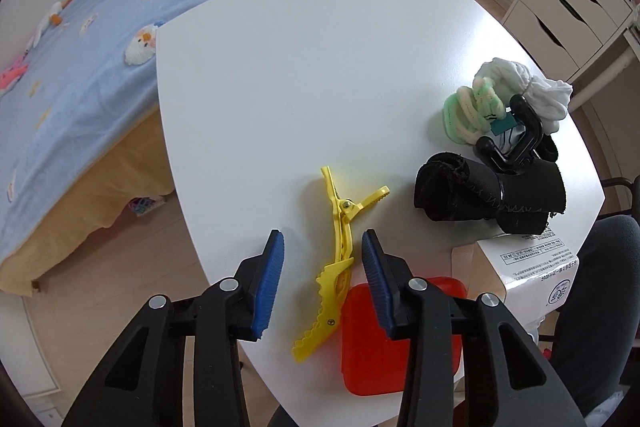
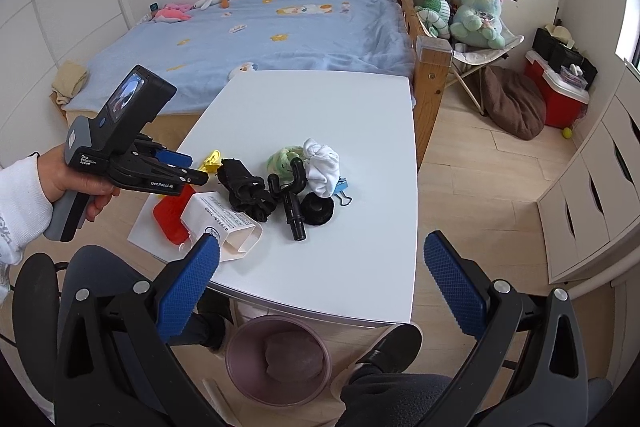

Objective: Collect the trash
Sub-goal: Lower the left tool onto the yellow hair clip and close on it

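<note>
L wrist cam close over table; R cam farther back, higher; both share table clutter.

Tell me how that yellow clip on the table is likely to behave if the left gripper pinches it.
The yellow clip looks like thin, rigid plastic, so it should stay stiff and feel light. It lies flat on the smooth white table, so it may skid if nudged. Its hinged, toothed arms could pivot or spring between the open left gripper pads.

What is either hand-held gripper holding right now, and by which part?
Nothing. The left hand-held gripper is open around the yellow clip, not clamped; the right hand-held gripper is open and empty.
</note>
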Demonstrator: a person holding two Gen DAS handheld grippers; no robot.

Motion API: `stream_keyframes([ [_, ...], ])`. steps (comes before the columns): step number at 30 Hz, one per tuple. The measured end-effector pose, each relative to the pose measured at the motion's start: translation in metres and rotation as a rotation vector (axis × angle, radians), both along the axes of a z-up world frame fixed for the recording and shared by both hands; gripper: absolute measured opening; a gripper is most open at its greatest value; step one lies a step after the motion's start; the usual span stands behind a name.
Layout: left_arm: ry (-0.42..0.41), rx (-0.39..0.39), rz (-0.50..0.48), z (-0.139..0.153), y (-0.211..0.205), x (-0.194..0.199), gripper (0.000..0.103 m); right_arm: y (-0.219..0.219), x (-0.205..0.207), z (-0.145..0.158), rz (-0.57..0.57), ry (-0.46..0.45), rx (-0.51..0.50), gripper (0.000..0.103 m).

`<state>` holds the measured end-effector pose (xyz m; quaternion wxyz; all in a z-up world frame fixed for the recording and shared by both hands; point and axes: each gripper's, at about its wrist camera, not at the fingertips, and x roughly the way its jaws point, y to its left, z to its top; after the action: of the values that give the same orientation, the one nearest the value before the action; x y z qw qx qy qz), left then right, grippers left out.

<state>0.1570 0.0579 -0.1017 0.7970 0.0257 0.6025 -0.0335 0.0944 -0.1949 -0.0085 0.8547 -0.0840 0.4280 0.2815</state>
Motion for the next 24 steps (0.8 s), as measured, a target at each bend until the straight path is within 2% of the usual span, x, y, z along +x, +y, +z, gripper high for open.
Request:
stream_keyframes([
  [2,-0.002,-0.001,-0.004,0.001,-0.002,0.001,0.03,0.001,0.0,-0.002,0.004,0.003,-0.001,0.1],
  [4,-0.002,-0.003,-0.014,0.002,-0.002,0.003,0.016,0.003,0.001,-0.003,0.006,0.007,-0.002,0.1],
  [5,-0.002,-0.003,-0.018,0.002,-0.004,0.003,0.014,0.004,0.001,-0.003,0.008,0.007,-0.001,0.1],
  [13,-0.049,0.02,-0.011,0.003,-0.004,0.002,0.011,0.006,0.003,-0.006,0.005,0.005,-0.004,0.1],
  [24,-0.198,0.01,0.026,0.039,0.001,-0.015,0.011,0.008,0.022,-0.003,0.017,-0.009,-0.027,0.1],
])
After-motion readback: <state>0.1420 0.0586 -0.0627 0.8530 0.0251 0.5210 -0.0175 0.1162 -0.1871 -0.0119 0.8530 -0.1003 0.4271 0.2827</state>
